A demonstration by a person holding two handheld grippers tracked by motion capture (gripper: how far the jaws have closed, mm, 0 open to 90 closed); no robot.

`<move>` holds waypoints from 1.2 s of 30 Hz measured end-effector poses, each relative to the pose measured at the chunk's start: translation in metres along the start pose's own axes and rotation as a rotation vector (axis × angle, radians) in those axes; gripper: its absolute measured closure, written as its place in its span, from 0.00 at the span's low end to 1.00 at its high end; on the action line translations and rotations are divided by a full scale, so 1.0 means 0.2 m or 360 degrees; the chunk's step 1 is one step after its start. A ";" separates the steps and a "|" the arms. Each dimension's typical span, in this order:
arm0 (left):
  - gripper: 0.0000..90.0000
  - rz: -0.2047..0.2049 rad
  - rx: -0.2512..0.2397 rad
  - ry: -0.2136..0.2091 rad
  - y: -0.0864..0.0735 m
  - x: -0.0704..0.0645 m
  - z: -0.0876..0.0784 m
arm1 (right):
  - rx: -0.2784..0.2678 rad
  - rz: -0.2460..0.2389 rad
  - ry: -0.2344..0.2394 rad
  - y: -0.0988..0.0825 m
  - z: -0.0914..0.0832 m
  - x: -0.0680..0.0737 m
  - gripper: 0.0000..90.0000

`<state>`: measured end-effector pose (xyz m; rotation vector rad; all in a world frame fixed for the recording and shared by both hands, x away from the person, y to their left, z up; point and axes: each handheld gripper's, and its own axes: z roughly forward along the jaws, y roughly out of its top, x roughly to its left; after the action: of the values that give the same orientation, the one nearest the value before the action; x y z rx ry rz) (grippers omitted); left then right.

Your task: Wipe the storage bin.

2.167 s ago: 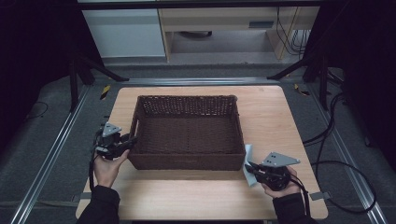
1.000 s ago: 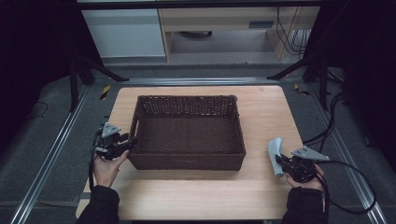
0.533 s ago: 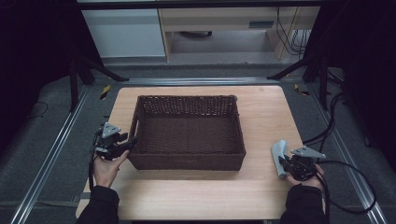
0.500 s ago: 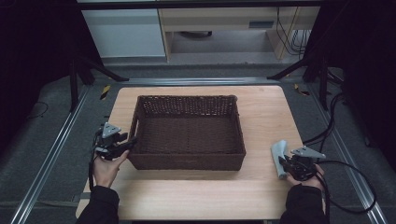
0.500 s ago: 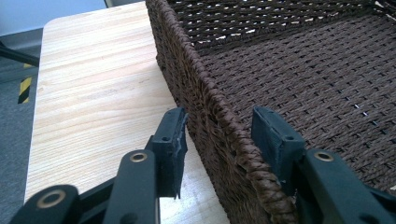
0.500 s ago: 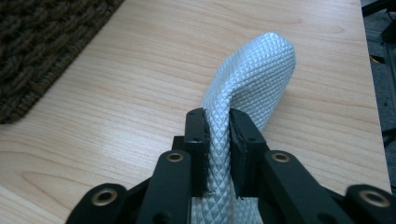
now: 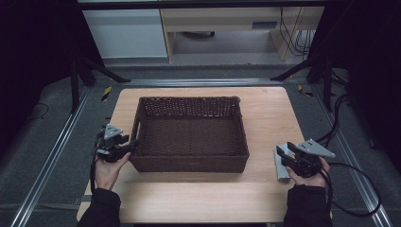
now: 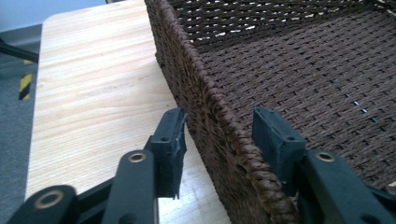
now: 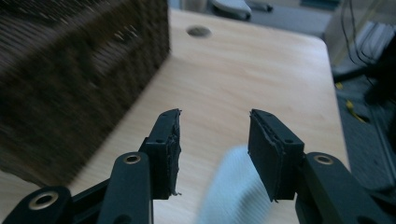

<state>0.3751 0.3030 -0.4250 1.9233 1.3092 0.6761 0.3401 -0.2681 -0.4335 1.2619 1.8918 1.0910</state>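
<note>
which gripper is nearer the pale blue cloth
Right. The right gripper hangs just above the pale blue cloth, jaws open around nothing. The left gripper straddles the basket wall across the table.

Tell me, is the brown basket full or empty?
Empty. The high view looks straight into the basket and shows bare woven bottom, and the left gripper view shows the same. The pale cloth lies outside it on the table.

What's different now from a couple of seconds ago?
The right claw carried the pale blue cloth from beside the basket out to the table's right edge, laid it down and has just been opening, letting go. The left claw kept straddling the basket's wall, opening wider. The basket stayed put.
</note>
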 end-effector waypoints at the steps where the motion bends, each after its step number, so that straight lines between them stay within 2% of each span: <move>1: 0.55 0.0004 -0.0003 -0.0001 0.00 0.00 0.00 | -0.0022 -0.0009 0.0039 0.03 0.00 0.03 0.61; 7: 0.51 0.0041 -0.0024 0.0036 0.01 0.00 -0.01 | -0.0057 -0.0066 0.0173 0.14 0.03 0.15 0.60; 11: 0.51 -0.0011 -0.0087 -0.0020 0.02 0.00 -0.03 | -0.0066 -0.0079 0.0254 0.21 0.07 0.23 0.61; 13: 0.50 -0.0027 -0.0105 -0.0026 0.01 0.01 -0.06 | -0.0066 -0.0084 0.0283 0.25 0.09 0.26 0.61; 15: 0.53 -0.0021 -0.0112 -0.0030 -0.01 0.01 -0.08 | -0.0054 -0.0081 0.0292 0.26 0.11 0.28 0.63; 21: 0.70 0.0001 -0.0120 -0.0134 -0.05 -0.02 -0.14 | 0.0029 -0.0060 0.0319 0.24 0.19 0.32 0.73; 23: 0.76 0.0006 -0.0117 -0.0140 -0.05 -0.03 -0.14 | 0.0015 -0.0019 0.0321 0.24 0.20 0.31 0.77; 25: 0.77 0.0010 -0.0121 -0.0109 -0.05 -0.04 -0.14 | 0.0014 0.0000 0.0320 0.23 0.21 0.31 0.78; 30: 0.79 -0.0017 -0.0131 -0.0114 -0.06 -0.04 -0.14 | -0.0026 0.0062 0.0346 0.23 0.21 0.30 0.77; 32: 0.80 -0.0017 -0.0133 -0.0111 -0.06 -0.04 -0.14 | -0.0035 0.0041 0.0351 0.24 0.21 0.32 0.75; 36: 0.80 -0.0029 -0.0146 -0.0128 -0.06 -0.04 -0.13 | 0.0011 -0.0002 0.0339 0.22 0.23 0.34 0.74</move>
<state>0.3461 0.3054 -0.4183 1.8439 1.2240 0.6325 0.3732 -0.1823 -0.4192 1.1878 2.0529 1.2618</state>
